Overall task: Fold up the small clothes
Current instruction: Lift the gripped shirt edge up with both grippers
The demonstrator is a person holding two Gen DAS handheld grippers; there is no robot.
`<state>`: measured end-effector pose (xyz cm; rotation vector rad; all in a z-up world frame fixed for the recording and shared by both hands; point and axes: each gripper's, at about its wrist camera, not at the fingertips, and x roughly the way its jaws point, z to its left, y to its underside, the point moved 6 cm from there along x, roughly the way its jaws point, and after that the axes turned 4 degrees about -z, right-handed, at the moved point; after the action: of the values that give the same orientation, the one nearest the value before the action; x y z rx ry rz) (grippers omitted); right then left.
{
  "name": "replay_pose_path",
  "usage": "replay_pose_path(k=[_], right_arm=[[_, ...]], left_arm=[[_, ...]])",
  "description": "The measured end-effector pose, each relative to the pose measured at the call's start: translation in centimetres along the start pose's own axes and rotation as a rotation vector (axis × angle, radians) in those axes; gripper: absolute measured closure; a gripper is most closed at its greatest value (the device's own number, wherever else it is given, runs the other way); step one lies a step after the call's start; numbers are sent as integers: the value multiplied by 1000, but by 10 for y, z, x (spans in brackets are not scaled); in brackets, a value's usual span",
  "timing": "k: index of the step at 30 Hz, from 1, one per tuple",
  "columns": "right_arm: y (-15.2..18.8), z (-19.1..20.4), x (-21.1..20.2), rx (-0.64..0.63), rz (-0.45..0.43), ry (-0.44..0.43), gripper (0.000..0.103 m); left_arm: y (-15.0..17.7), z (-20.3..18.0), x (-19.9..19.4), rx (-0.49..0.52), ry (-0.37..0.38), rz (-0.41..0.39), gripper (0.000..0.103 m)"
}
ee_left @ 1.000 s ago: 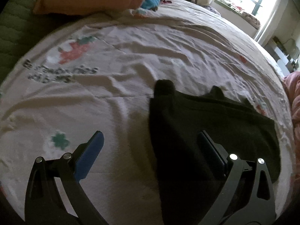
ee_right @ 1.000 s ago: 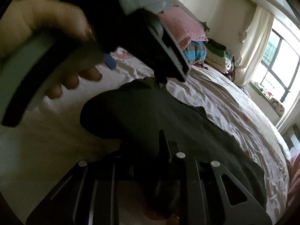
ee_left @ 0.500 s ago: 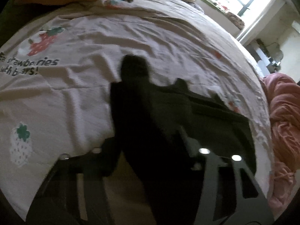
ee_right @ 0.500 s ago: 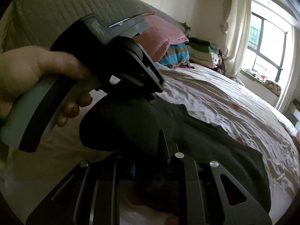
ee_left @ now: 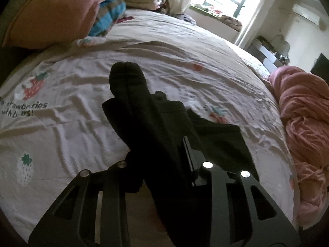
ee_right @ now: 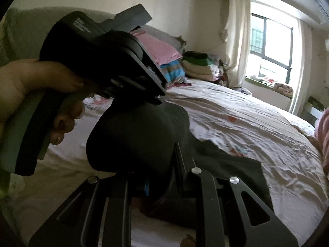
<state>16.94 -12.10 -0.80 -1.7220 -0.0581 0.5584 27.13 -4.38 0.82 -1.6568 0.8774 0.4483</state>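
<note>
Garment: black garment, soft, light, limp; probably droops between holds.
Hold: best at edge corners.
Left gripper: closing on cloth.
Right gripper: clamped on cloth.
Bed: underneath.

Both close wrist views look down across the bed toward the window.

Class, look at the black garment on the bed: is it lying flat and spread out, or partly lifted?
Partly lifted. One end of the black garment is bunched in the left gripper and right gripper; the rest trails onto the bedsheet.
</note>
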Motion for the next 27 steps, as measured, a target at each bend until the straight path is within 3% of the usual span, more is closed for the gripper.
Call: replay_pose_path(k=[13,27], right_arm=[[12,-46,-21,91,15,50,86],[29,-71,-19,157,53,59,86]], left_arm=[[3,-55,5,62,17,15,79],[11,-80,25,83,7,57,78]])
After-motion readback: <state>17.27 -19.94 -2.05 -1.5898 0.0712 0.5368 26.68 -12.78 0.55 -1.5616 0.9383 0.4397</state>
